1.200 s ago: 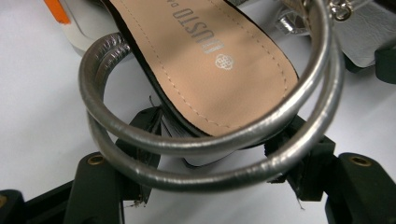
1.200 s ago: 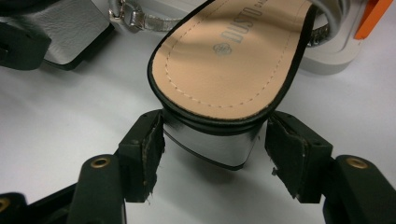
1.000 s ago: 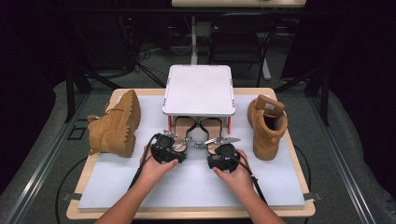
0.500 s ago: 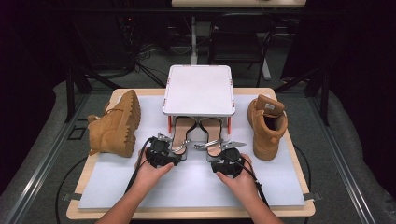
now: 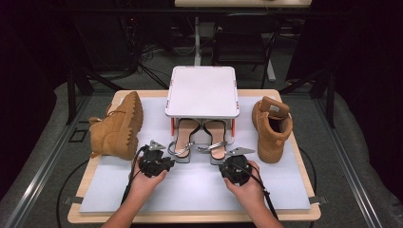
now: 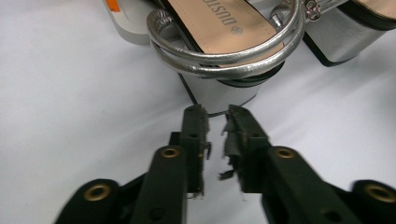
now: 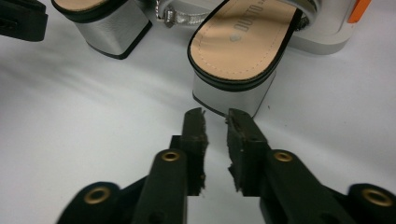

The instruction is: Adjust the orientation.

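A pair of silver block-heel sandals stands half under a white rack (image 5: 202, 90), heels toward me. My left gripper (image 5: 171, 160) (image 6: 216, 114) sits just short of the left sandal's (image 5: 185, 135) (image 6: 219, 18) heel. Its jaws have just been closing, leaving a narrow gap with nothing between them. My right gripper (image 5: 228, 162) (image 7: 216, 116) points at the right sandal's (image 5: 216, 137) (image 7: 243, 42) heel from a little way off. Its jaws have also just been closing and hold nothing.
A tan boot (image 5: 116, 126) lies on its side at the left of the white mat (image 5: 199, 190). Its mate (image 5: 271, 128) stands upright at the right. The rack's orange-marked feet flank the sandals.
Both hands have drawn back a little toward the near edge, the left one also leftward. Both pairs of jaws have narrowed from wide to almost closed.
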`<state>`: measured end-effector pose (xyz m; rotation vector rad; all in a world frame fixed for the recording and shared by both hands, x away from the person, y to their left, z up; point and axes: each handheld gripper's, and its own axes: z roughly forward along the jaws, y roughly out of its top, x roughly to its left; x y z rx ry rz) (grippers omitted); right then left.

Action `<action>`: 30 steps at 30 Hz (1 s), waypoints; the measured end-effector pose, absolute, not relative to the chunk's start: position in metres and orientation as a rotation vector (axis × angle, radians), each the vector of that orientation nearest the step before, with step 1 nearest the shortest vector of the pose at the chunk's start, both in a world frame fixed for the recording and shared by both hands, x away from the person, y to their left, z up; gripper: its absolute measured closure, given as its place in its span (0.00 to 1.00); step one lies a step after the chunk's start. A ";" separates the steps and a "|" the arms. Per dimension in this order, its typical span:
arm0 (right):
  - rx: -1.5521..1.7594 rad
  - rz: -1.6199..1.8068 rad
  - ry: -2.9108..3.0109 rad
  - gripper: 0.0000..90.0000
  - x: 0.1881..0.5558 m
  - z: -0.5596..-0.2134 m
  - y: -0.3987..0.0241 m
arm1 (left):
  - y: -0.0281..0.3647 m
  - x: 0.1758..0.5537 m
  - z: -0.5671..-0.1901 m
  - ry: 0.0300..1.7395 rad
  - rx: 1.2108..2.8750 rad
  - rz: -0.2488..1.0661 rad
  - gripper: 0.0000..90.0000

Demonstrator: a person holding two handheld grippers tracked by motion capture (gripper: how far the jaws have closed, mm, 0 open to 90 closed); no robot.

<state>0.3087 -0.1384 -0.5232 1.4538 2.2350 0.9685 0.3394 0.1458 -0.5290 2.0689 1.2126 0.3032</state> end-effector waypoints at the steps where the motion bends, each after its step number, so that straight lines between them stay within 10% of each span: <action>1: 1.456 0.976 2.234 0.93 0.308 -0.523 -0.138 | 0.146 0.339 -0.529 1.214 2.061 0.285 0.91; 30: 1.492 1.027 2.213 1.00 0.319 -0.526 -0.133 | 0.124 0.348 -0.526 1.183 2.129 0.253 1.00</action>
